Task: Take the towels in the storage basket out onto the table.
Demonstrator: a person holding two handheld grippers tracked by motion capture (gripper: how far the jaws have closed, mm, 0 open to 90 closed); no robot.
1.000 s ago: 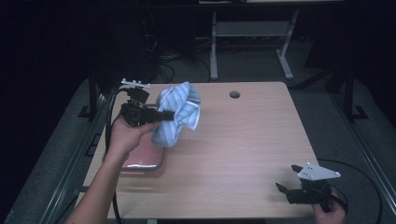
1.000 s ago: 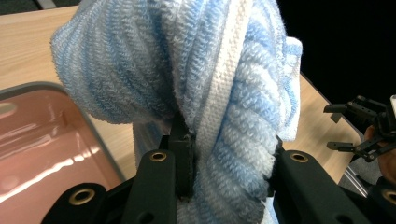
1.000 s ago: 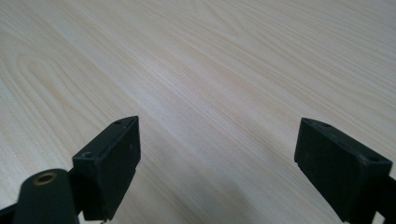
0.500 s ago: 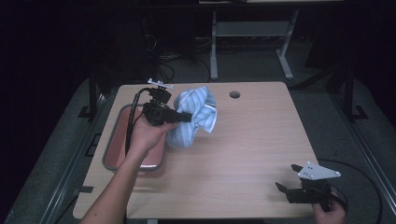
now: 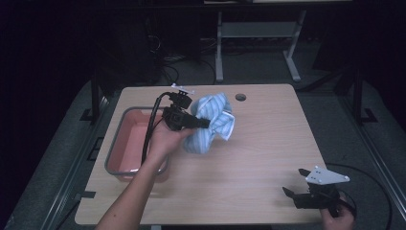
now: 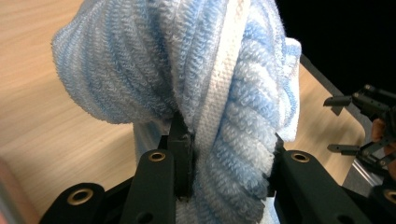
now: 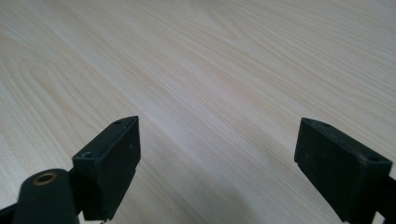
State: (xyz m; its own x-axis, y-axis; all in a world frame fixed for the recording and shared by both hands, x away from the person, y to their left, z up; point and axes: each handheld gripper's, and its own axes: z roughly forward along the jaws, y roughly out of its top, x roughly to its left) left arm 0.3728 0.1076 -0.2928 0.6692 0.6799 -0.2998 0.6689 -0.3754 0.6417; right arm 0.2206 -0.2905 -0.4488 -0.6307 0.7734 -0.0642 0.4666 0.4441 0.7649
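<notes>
While the person's right hand [image 5: 338, 218] sits low at the near right corner of the table [image 5: 268, 158], the right gripper [image 5: 290, 193] it holds rests just above the wood with its jaws spread wide and nothing between them; the right gripper view looks along those two black jaws at bare pale wood grain. A grey three-cornered plate tops that gripper, and its cable curls off over the table's near right edge. Further in and well apart from it, on the left side, the person's left forearm [image 5: 131, 194] reaches up from the near edge to the left gripper [image 5: 208, 124], which points across toward the right. Its jaws are pinched tight on a bunched blue-and-white striped towel [image 5: 213, 123], and the left gripper view shows a fold of the terry cloth [image 6: 201, 93] squeezed between the black jaws, with the rest of the cloth ballooning out beyond them. Most of the towel hangs in a loose bundle over the middle of the table, its lower end close to the wood; I cannot tell whether it touches. Just to the left of the hand lies a shallow pink tray [image 5: 125, 143] with a grey rim. Beyond the towel, near the far edge, a small round hole [image 5: 240, 97] shows in the tabletop.
</notes>
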